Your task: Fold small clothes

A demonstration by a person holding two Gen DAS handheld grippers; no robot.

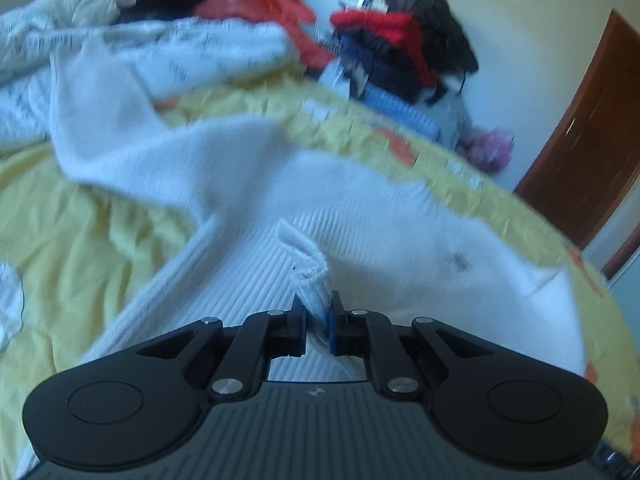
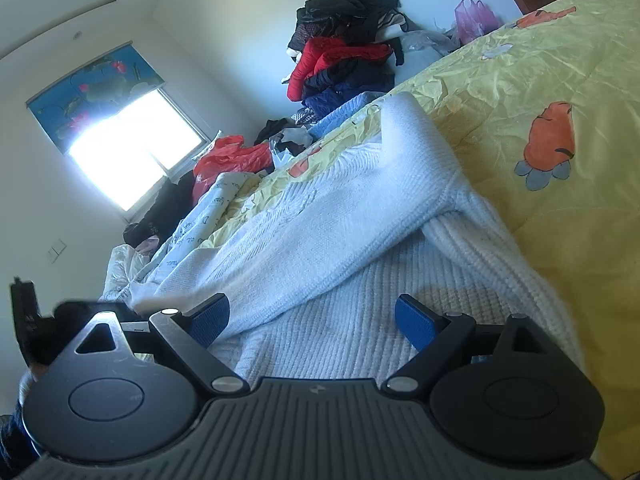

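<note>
A white knit sweater (image 1: 248, 176) lies spread on a yellow bedspread (image 1: 80, 240). My left gripper (image 1: 318, 312) is shut on a bunched ribbed edge of the sweater and holds it just above the cloth. In the right wrist view the same sweater (image 2: 328, 216) lies with one sleeve folded across its body. My right gripper (image 2: 312, 320) is open and empty, its blue pads (image 2: 414, 322) spread low over the ribbed hem.
A pile of dark, red and blue clothes (image 1: 400, 52) stands beyond the bed's far edge. A white printed quilt (image 1: 180, 52) and a red plastic bag (image 1: 256, 4) lie at the far left. A brown door (image 1: 588, 128) is at the right. A bright window (image 2: 128, 148) is behind.
</note>
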